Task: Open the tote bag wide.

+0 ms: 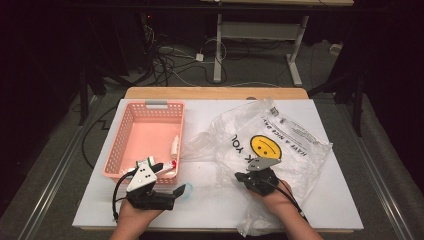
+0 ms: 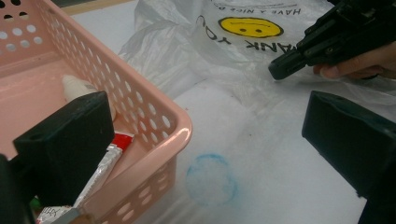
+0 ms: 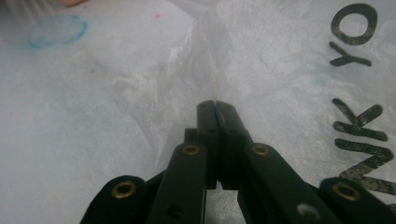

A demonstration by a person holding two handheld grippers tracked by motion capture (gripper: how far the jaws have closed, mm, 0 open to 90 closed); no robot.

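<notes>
The right gripper was seen fully closed, its jaws pinched on a fold of the plastic bag, which lay at three o'clock from the pink basket. The left gripper was held wide open, gripping nothing.

On the clear plastic bag you can see a yellow smiley face — beside it stand big black letters, "THANK YOU", partly hidden by folds. On its other side you can read "HAVE A NICE DAY". The small print near the bag's edge is too tiny to read.
</notes>
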